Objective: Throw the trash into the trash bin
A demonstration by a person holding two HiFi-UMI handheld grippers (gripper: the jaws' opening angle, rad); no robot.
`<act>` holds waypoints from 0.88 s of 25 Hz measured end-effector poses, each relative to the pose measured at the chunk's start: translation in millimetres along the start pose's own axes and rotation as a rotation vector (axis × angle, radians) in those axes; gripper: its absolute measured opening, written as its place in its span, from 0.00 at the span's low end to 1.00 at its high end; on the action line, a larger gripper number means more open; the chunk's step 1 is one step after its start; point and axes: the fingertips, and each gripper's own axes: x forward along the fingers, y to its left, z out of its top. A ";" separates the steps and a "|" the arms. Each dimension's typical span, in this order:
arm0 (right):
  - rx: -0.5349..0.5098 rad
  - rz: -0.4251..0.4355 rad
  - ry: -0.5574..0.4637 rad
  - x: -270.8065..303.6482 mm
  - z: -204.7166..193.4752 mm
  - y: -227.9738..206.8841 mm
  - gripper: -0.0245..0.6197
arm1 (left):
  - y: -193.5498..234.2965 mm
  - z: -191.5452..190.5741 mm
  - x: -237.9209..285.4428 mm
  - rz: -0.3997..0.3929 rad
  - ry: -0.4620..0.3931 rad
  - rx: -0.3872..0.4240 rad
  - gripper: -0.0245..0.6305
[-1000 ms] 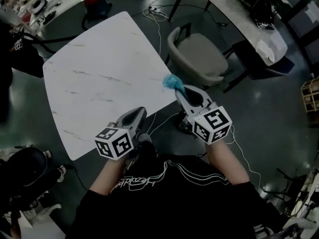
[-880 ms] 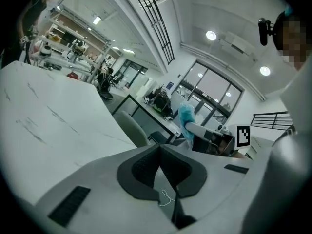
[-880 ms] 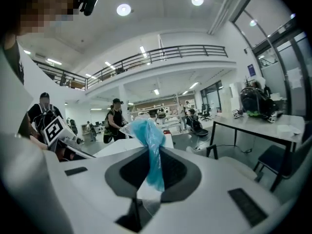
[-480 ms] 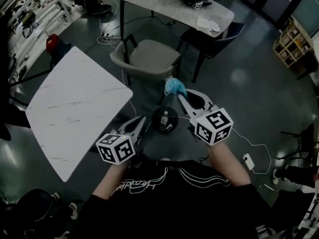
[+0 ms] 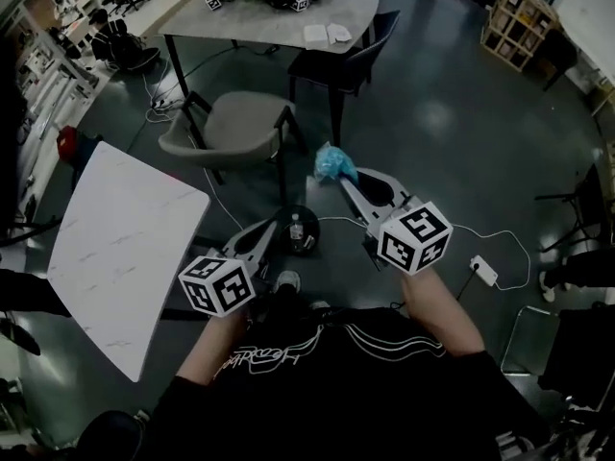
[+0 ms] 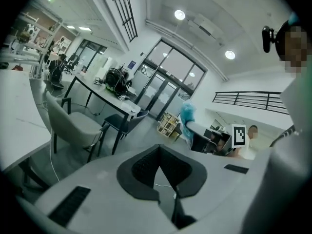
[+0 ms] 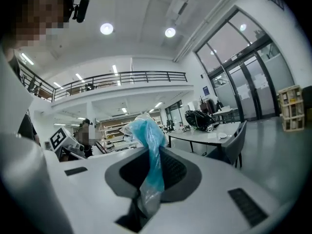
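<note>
1. Two grippers are held low in front of the person, over a dark floor, each with a marker cube at its rear.
2. The right gripper [image 5: 342,180] [image 7: 147,150] is clamped on the blue plastic trash [image 5: 333,161] [image 7: 147,133]. The crumpled film is pinched between the jaws, and its bunched top sticks up past the tips.
3. The left gripper [image 5: 261,231] [image 6: 158,148] is seen with its jaws together at the tips and nothing between them.
4. The trash is carried in the air, clear of every surface. In the head view it is seen just in front of the grey chair [image 5: 231,126] and beyond a round dark bin [image 5: 296,230].
5. The bin stands on the floor between the two grippers in the head view, and a pale bottle-like thing is seen inside it.
6. A white marble table [image 5: 115,243] is seen at the left, well apart from the trash.
7. A long table [image 5: 264,25] with a dark chair [image 5: 341,60] is seen further off.
8. A white power strip [image 5: 483,271] with its cable lies on the floor at the right.
9. In the left gripper view, the trash [image 6: 187,115] is seen at the right, raised on the other gripper's tips.
</note>
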 end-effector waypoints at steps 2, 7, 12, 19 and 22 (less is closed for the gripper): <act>0.031 -0.023 0.012 -4.3 -12.1 -10.3 0.15 | 1.4 -11.7 8.9 -0.005 0.040 -0.002 0.04; 0.098 -0.061 0.057 5.1 -42.5 -33.8 0.15 | 22.4 -30.8 34.8 -0.001 0.114 -0.030 0.04; 0.160 -0.066 0.152 39.1 -84.8 -44.8 0.15 | 61.1 -52.9 48.1 0.020 0.183 -0.104 0.04; 0.226 -0.058 0.298 119.2 -166.5 -66.3 0.15 | 154.6 -80.5 71.5 0.077 0.272 -0.195 0.04; 0.271 -0.063 0.398 143.3 -223.8 -71.7 0.15 | 199.3 -119.1 69.5 0.125 0.339 -0.266 0.04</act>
